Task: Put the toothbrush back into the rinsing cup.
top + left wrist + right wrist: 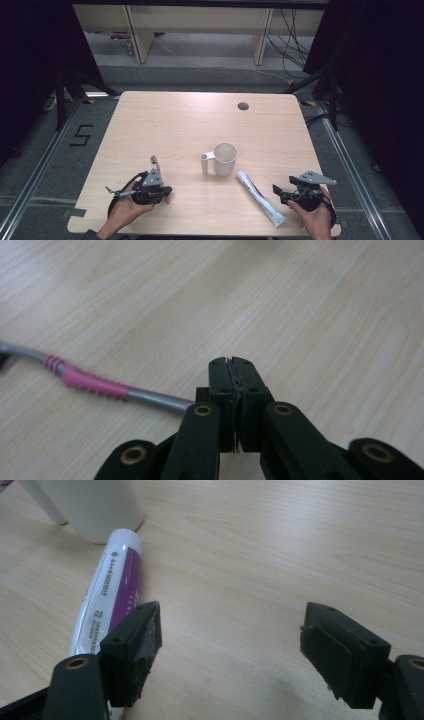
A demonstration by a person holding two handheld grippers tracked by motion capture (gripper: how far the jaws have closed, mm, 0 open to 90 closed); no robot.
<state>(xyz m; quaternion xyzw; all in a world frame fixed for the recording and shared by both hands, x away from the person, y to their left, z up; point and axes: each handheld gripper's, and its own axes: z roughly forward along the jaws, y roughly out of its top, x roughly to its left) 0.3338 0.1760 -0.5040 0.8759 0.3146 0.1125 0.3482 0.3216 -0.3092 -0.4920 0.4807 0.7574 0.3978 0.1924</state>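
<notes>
Though its print's unreadable, purple-white toothpaste tube (107, 587) lies beside mug (90, 505).

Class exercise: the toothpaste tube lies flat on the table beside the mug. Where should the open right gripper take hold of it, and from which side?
Judging by its pose, grip the toothpaste tube mid-body from above, across its width: it lies flat, and the right gripper is open beside it.

The table (165, 120) had a pale wood-grain top with a smooth, faintly satiny finish. At its 6 o'clock edge, the toothpaste tube (107, 592) looked like glossy white and purple plastic. The mug (224, 159) seemed a smooth matt white. The toothbrush (95, 385) showed a silvery handle with ribbed pink rubbery grips. Gripper pads (145, 640) looked matt black and rough.
</notes>
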